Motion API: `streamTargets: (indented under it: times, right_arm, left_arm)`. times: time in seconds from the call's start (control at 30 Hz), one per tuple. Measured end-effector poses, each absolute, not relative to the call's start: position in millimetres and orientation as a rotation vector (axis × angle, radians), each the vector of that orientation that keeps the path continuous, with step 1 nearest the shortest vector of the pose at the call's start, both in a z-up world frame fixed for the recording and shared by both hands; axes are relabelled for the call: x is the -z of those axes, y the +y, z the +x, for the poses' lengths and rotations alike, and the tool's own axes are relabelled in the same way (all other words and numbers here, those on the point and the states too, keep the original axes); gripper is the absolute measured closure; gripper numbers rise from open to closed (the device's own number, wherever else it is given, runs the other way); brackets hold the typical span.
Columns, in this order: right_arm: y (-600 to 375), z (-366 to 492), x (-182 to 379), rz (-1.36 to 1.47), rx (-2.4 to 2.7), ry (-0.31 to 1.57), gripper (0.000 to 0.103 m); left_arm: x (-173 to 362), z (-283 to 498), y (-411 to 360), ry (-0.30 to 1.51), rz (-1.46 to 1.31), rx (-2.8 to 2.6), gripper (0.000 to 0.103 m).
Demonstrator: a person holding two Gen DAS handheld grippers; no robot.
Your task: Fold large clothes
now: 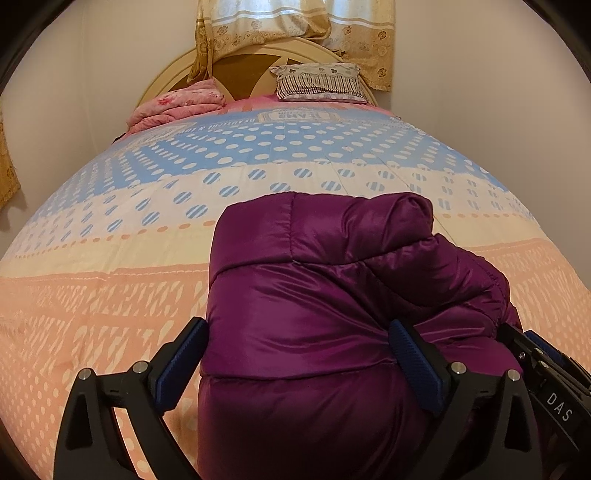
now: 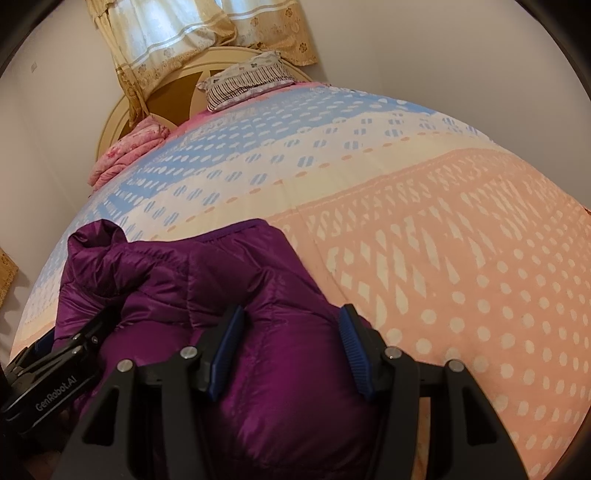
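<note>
Two black claws with blue ribbed pads point down at a purple puffer jacket [image 1: 332,295] lying folded into a thick bundle on a bed.

The left claw [image 1: 299,350] stands wide open. Its left pad sits just beside the jacket's left edge, and its right pad rests against the shiny fabric further right. The bundle bulges up between them; whether the pads press on it cannot be told.

The right claw [image 2: 291,343] stands about half open. A puffy fold of the jacket [image 2: 221,302] sits between its pads [image 2: 229,347]; the left pad lies against the fabric and the right pad sits at the jacket's right edge. A firm grip cannot be confirmed.

Each claw shows at the edge of the other's view: the right claw [image 1: 546,369] at the jacket's right side, the left claw [image 2: 66,354] at its left.

Under the jacket lies a bedspread [image 1: 110,277], peach with pale dots near the jacket, then cream, then blue with white dots further away. Beyond the jacket, at the far end of the bed, a striped pillow [image 1: 321,83] leans near a rounded cream headboard [image 1: 240,70], with a folded pink blanket [image 1: 177,105] to its left. Patterned gold curtains [image 1: 295,26] hang above the headboard.
</note>
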State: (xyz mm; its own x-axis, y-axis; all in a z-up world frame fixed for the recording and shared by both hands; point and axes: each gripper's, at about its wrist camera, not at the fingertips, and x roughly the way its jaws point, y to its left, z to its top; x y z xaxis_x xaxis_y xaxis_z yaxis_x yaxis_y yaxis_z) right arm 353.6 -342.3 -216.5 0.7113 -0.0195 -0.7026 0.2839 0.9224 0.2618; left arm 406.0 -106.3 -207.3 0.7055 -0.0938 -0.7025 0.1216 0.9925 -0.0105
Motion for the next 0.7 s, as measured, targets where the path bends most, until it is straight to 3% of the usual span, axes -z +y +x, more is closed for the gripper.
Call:
streamTargets:
  times: [0.7]
  right_arm:
    - [-335.5, 365.8, 223.4, 0.303, 0.208, 0.817, 0.043]
  left_arm:
    - [218.9, 417.0, -104.0, 0.840, 0.017, 0.124, 0.001]
